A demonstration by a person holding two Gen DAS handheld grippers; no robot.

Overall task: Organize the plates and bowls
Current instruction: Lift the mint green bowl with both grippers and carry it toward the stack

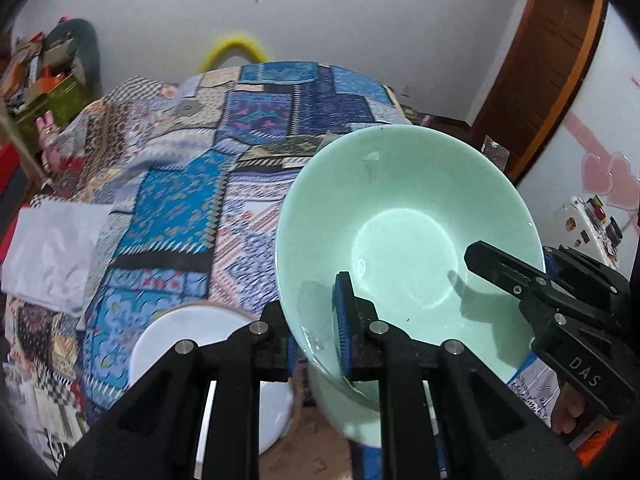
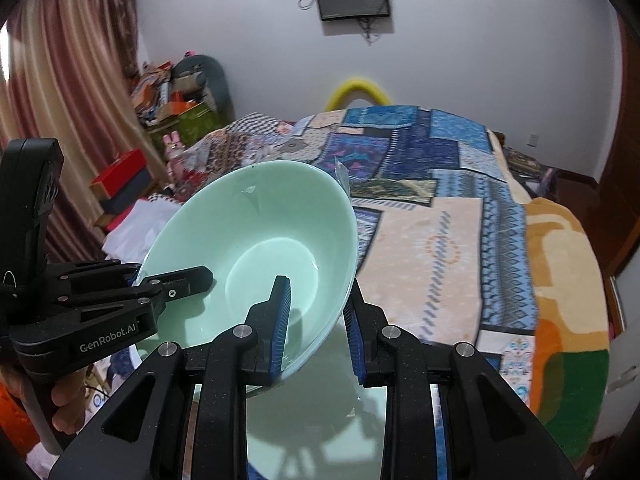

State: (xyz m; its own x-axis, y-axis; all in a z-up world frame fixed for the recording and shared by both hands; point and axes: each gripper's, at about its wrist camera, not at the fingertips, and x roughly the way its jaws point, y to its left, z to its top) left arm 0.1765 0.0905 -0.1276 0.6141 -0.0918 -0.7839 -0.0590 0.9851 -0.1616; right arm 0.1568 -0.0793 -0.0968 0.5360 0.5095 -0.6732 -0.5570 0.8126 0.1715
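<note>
A mint-green bowl (image 1: pixel 404 220) is held tilted in the air by both grippers. My left gripper (image 1: pixel 316 332) is shut on its near-left rim, one finger inside and one outside. My right gripper (image 2: pixel 316 320) is shut on the opposite rim of the same bowl (image 2: pixel 256 240); it shows in the left wrist view at the right (image 1: pixel 520 280). Below the bowl stands another mint-green bowl (image 1: pixel 344 412). A white plate (image 1: pixel 200 344) lies to its left. In the right wrist view a pale green dish (image 2: pixel 316 420) lies under the held bowl.
A bed with a patchwork blue quilt (image 1: pixel 224 168) fills the space ahead. A white cloth (image 1: pixel 52 248) lies on its left side. Cluttered boxes (image 2: pixel 176 112) stand by the curtain at the left. A wooden door (image 1: pixel 548 68) and a fridge (image 1: pixel 592 184) are at the right.
</note>
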